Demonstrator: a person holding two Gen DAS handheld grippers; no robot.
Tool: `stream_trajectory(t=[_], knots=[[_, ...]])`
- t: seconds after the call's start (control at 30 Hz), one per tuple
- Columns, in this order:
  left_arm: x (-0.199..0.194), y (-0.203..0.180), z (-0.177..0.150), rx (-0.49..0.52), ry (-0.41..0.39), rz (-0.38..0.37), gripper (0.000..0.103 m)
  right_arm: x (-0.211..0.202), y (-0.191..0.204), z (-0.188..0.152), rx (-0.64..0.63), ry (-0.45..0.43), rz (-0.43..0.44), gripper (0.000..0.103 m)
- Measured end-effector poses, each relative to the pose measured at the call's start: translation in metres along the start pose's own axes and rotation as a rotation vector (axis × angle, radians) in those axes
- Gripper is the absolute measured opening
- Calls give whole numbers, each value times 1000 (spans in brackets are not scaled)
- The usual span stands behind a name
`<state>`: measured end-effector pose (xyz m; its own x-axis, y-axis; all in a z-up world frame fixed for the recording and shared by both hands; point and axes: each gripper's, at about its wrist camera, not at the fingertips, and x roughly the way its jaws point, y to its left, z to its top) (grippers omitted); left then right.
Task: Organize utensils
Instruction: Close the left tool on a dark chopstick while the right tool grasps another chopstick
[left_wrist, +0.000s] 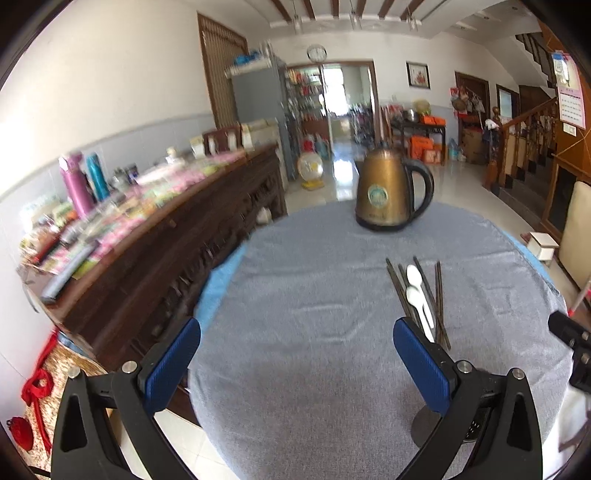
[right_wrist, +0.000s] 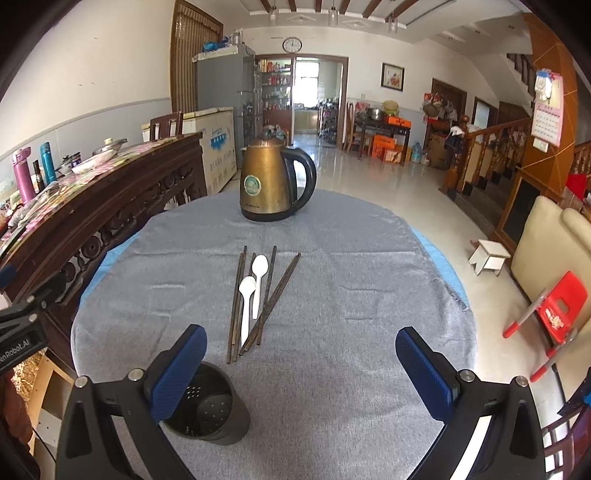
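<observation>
Both blue-padded grippers, left gripper (left_wrist: 295, 354) and right gripper (right_wrist: 301, 363), are hovering wide open and gripping nothing. Dark wooden chopsticks (right_wrist: 275, 291) and two white plastic spoons (right_wrist: 255, 284) are lying bundled on the grey tablecloth (right_wrist: 332, 295), probably awaiting the perforated black holder (right_wrist: 218, 417) nearby.

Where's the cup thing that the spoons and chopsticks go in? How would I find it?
Find the round table with the grey cloth and the gold kettle at its far side. Come toward the near edge, past the chopsticks and two white spoons. The dark round holder stands there, open on top with little holes inside, the only upright container near the utensils.
</observation>
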<state>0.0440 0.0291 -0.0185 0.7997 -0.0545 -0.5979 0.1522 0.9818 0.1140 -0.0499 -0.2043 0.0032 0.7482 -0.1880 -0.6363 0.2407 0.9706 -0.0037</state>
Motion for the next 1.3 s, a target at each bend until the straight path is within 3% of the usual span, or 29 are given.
stream_trajectory(t=[0.23,0.33,0.53,0.6,0.7,0.9,1.13,1.3], knots=[[92,-1,7,1,219,-111,103,78,-21,28,43,151,92,102],[131,-9,14,18,274,-139,102,119,-30,43,82,212,133,94],[200,-28,30,-6,383,-219,71,204,-41,64,176,335,239,61],[219,-34,36,-22,418,-243,58,231,-42,69,205,362,284,43],[237,-47,42,-21,437,-270,46,266,-40,79,229,393,325,34],[262,-63,57,-18,470,-284,45,324,-21,103,249,439,365,31],[287,-60,78,-48,504,-281,45,379,1,120,257,494,284,30],[303,-62,89,-75,530,-287,45,403,13,124,222,535,230,18]])
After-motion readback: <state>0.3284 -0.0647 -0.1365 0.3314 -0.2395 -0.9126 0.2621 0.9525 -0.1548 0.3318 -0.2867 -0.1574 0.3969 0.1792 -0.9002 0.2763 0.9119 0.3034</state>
